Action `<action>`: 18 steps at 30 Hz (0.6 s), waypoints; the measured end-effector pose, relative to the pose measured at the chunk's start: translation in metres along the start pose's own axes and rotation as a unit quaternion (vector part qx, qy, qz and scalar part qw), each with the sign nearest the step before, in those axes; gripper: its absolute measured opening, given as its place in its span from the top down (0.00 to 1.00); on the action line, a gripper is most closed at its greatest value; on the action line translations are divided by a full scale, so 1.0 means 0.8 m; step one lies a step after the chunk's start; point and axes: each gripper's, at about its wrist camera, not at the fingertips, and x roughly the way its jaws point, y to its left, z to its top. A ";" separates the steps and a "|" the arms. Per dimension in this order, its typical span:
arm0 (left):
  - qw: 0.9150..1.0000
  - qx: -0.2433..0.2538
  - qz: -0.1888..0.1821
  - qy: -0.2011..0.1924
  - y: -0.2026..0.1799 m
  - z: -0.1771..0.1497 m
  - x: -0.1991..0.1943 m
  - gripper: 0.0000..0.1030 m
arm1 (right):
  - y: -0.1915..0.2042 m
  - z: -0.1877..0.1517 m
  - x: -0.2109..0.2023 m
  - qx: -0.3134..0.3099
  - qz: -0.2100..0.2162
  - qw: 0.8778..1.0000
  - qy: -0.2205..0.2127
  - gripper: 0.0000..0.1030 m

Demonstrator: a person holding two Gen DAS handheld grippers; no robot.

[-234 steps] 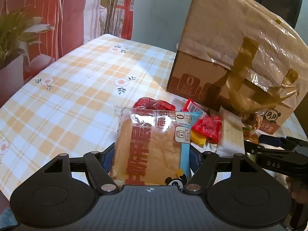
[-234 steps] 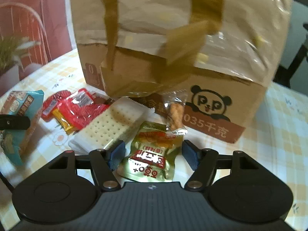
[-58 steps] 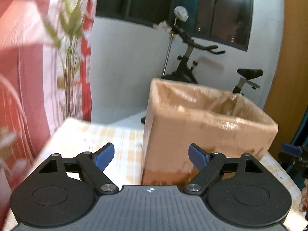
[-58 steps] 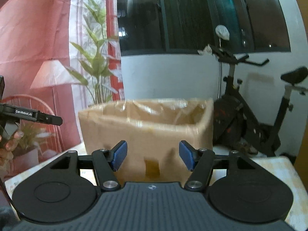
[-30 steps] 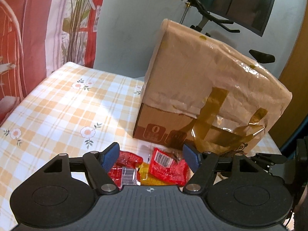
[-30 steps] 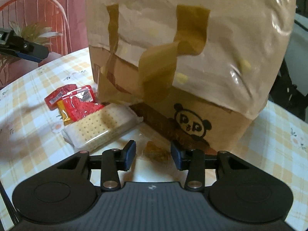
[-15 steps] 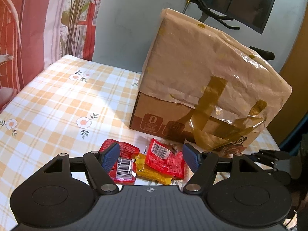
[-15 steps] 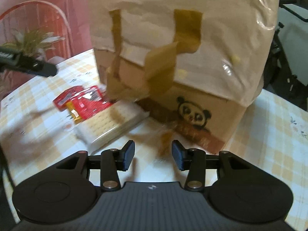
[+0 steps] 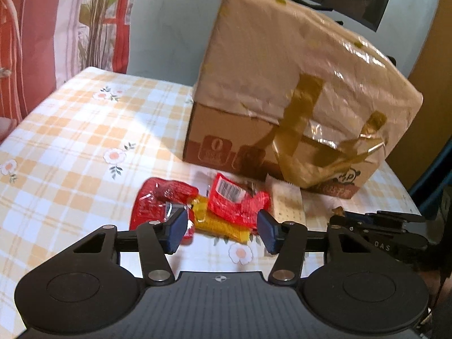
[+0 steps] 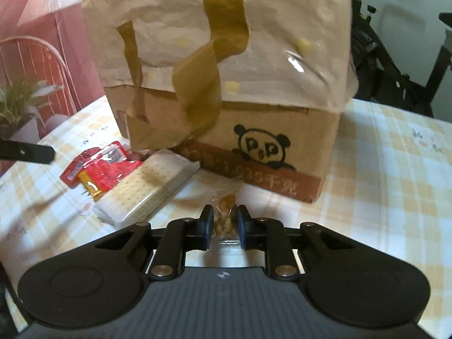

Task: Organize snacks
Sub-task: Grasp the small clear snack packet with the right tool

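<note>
The right gripper (image 10: 223, 226) is clamped on a small clear packet of brown snack (image 10: 226, 212), both pads pressed against its sides. The packet sits low over the checked tablecloth (image 10: 389, 169); whether it touches the cloth cannot be told. The cardboard box (image 10: 282, 141), lined with a paper bag (image 10: 254, 42), stands at 12 o'clock from this gripper. A white cracker pack (image 10: 147, 189) lies at 10 o'clock, just beside the box.

The left gripper (image 9: 223, 230) is closing, its jaws partly open. Between them in the view lie a yellow packet (image 9: 223, 224) and, overlapping it, a red packet (image 9: 240, 203); the pads do not press either. A second red packet (image 9: 155, 200) lies at 11 o'clock.
</note>
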 end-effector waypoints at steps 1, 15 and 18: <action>1.000 0.002 0.000 0.002 -0.002 -0.001 0.002 0.45 | 0.001 -0.004 -0.002 0.002 0.001 1.000 -0.003 0.81; 0.996 0.028 0.081 0.003 0.013 -0.002 0.020 0.44 | 0.003 -0.021 -0.010 -0.007 0.003 0.999 -0.031 0.81; 0.995 0.017 0.098 -0.007 0.028 0.006 0.023 0.44 | 0.003 -0.021 -0.010 -0.007 0.003 0.999 -0.032 0.81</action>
